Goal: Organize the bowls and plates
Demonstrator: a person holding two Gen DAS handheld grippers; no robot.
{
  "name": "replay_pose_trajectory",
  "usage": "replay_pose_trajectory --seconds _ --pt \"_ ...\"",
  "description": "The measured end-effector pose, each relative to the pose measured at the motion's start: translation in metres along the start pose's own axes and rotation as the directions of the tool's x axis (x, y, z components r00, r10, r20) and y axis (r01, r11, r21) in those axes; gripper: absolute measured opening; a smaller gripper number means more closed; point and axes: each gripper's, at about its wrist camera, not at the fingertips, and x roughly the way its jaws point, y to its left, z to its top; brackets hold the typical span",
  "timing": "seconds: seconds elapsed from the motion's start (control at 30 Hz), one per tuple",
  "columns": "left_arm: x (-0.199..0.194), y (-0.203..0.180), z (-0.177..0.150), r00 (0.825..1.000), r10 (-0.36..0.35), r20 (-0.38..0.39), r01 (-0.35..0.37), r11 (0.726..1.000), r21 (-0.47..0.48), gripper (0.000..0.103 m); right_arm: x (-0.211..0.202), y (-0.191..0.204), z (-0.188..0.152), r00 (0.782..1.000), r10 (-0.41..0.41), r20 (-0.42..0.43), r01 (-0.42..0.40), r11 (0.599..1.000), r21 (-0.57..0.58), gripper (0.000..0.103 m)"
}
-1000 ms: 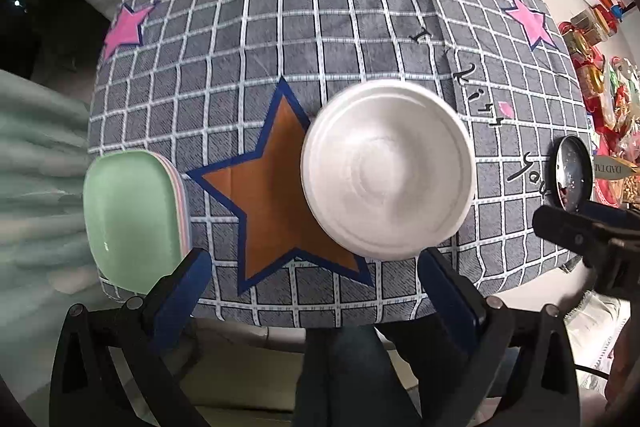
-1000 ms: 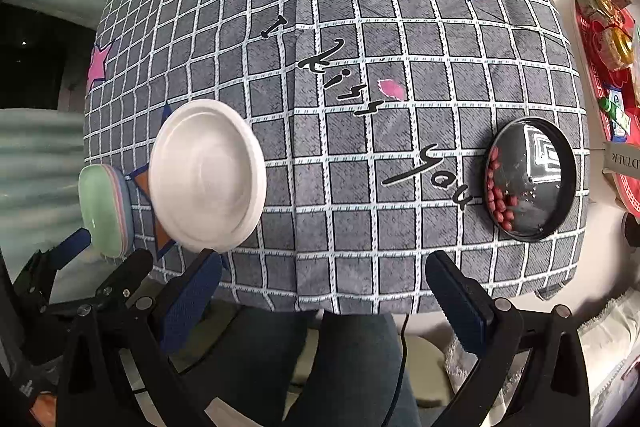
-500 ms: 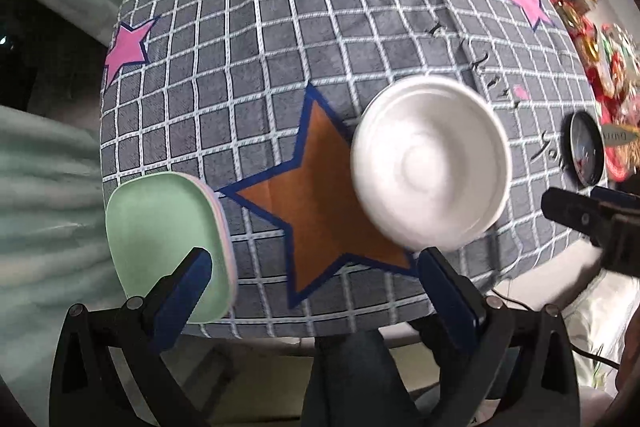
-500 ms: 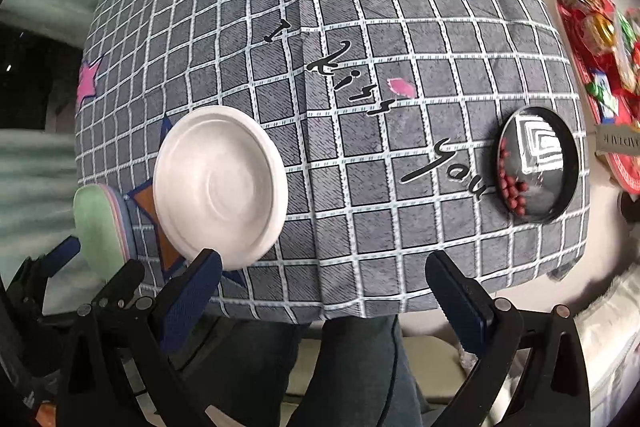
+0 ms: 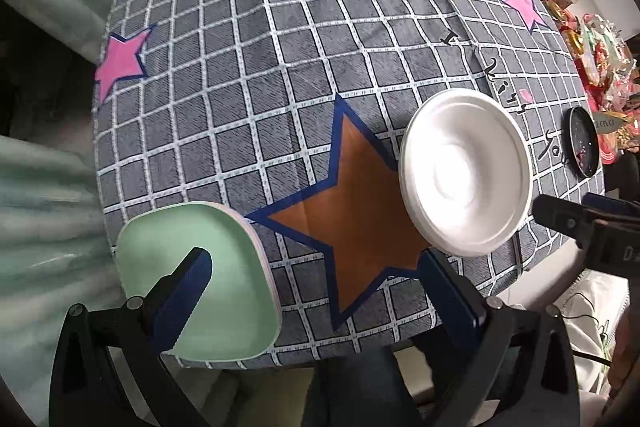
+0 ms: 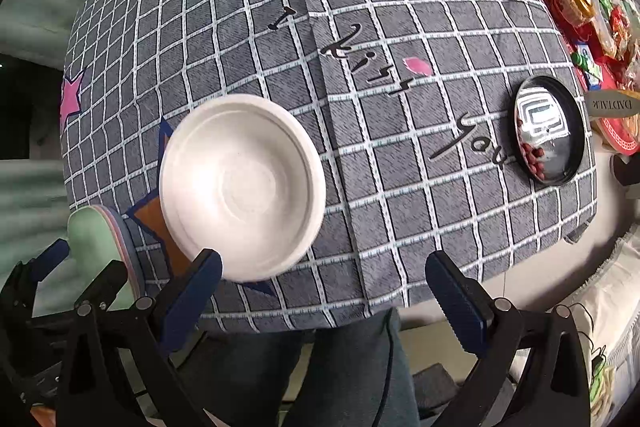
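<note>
Approach step, nothing gripped. Left gripper (image 5: 316,277) wide, empty, one finger over green plates (image 5: 224,267) at table's near-left edge. Right gripper (image 6: 320,279) wide, empty, before white bowl (image 6: 240,183) mid-table. Next, probably: nip a rim, carry to stack.

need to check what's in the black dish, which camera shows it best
The right wrist view: the black dish faces the camera, showing red pieces and a shiny reflection. The left wrist view shows it small and edge-on at the cloth's right edge.

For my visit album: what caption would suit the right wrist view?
Open right gripper hovers over the table edge near a white bowl; a black dish sits far right.
</note>
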Motion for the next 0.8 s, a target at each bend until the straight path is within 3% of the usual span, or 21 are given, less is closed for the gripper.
replay_pose_trajectory --seconds 0.17,0.4,0.57,0.8 --pt "0.009 -0.002 -0.002 0.999 -0.028 -0.036 0.028 0.999 -0.016 0.103 0.008 -0.003 -0.005 1.0 -0.005 -0.012 0.005 1.0 0.013 0.103" --pt "-0.007 -0.018 0.002 1.0 -0.012 0.0 0.012 0.999 -0.041 0.103 -0.012 -0.027 0.0 1.0 -0.022 -0.001 0.022 1.0 0.012 0.103" --pt "0.005 -0.032 0.004 1.0 -0.008 -0.025 0.005 0.992 -0.128 0.103 -0.01 -0.044 0.009 0.999 -0.032 -0.041 0.029 0.998 -0.059 0.103" --pt "-0.001 -0.054 0.011 1.0 0.017 -0.002 -0.017 0.964 -0.264 0.103 -0.013 -0.07 0.041 0.997 -0.052 -0.058 0.04 0.981 -0.19 0.103"
